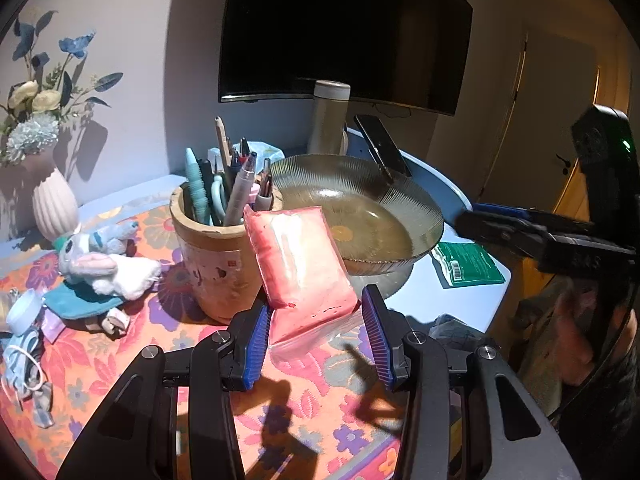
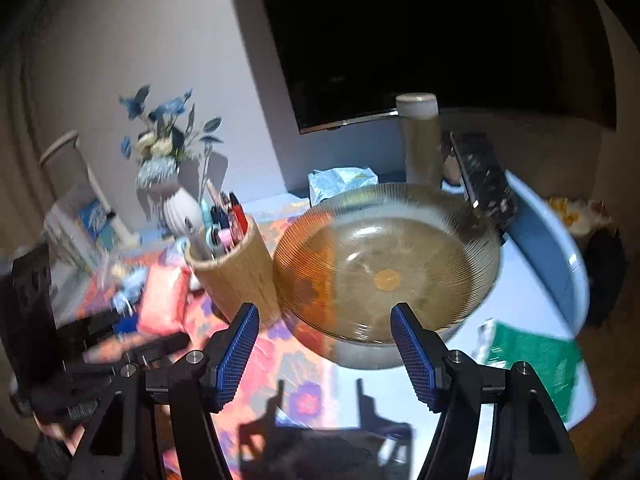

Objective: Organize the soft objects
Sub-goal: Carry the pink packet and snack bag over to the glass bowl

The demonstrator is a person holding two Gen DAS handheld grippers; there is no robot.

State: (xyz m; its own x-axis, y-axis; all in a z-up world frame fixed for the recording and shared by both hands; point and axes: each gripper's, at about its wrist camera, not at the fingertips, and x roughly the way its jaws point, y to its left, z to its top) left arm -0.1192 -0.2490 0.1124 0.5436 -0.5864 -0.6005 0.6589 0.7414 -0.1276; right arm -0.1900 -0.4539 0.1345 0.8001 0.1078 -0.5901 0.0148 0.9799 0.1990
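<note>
Presently, the left gripper (image 1: pixel 316 340) holds a pink soft pack (image 1: pixel 302 264) between its blue pads (image 1: pixel 256 346), clamped at the pack's lower end; the pack stands tilted, its upper edge leaning toward 11 o'clock against the pen holder (image 1: pixel 216 258). The pack is lifted off the floral tablecloth (image 1: pixel 120 360), and a clear flap of its wrapper hangs below the pads. Just at 1 o'clock from the pack sits the ribbed glass bowl (image 1: pixel 360 208), with nothing inside it. A plush rabbit (image 1: pixel 106 258) lies on a teal cloth at 9 o'clock from the pen holder, well apart from the pack. A green packet (image 1: pixel 466 264) lies flat on the blue table (image 1: pixel 440 300) at 3 o'clock from the bowl.

The right gripper (image 2: pixel 326 354) has its jaws spread wide with nothing between them, hovering over the table's near edge with the bowl's near rim straight ahead at 12 o'clock. In the right wrist view the pack appears at 9 o'clock, beside the pen holder; motion blur is heavy there, so its grip point cannot be confirmed from that side. A flower vase (image 1: pixel 54 200), a tall tumbler (image 1: pixel 328 118) and a dark wall screen (image 1: pixel 344 28) stand behind.
</note>
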